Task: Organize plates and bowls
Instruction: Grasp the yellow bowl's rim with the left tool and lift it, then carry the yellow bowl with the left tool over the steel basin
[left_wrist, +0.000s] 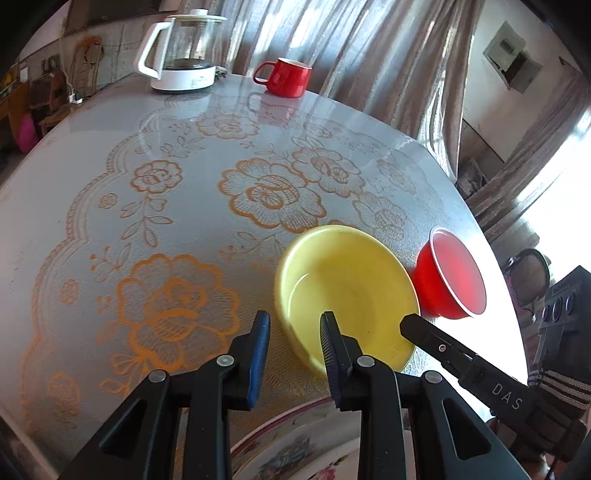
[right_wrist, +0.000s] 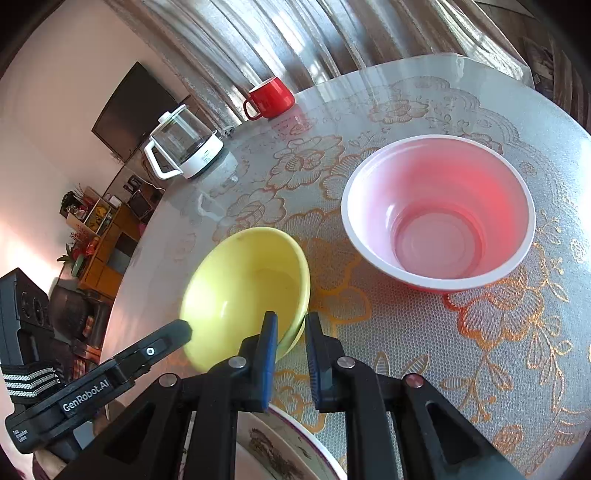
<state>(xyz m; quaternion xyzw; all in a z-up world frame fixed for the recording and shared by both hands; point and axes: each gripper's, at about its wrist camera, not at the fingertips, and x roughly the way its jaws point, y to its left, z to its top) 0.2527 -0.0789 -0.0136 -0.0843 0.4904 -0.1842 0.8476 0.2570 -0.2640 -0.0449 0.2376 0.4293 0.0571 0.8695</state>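
Yellow bowl sits tilted, mouth facing up and toward the left gripper; near rim lifted where it's held. No long axis, it's round. Red bowl stands upright just beside it on the right, apart from it, white rim level. A flowered plate lies under both grippers at the near edge of the table.

Room: wide bare tablecloth beyond and left of the yellow bowl, out to kettle and mug at the far edge by the curtain. Red bowl is close to the table's right edge in left wrist view.

Right gripper: jaws nearly together, clamped on yellow bowl's near rim, one pad inside, one outside. Left gripper: jaws a bit apart, straddling the bowl's other rim — right finger over the inside, left finger outside; can't tell whether the pads press on it.
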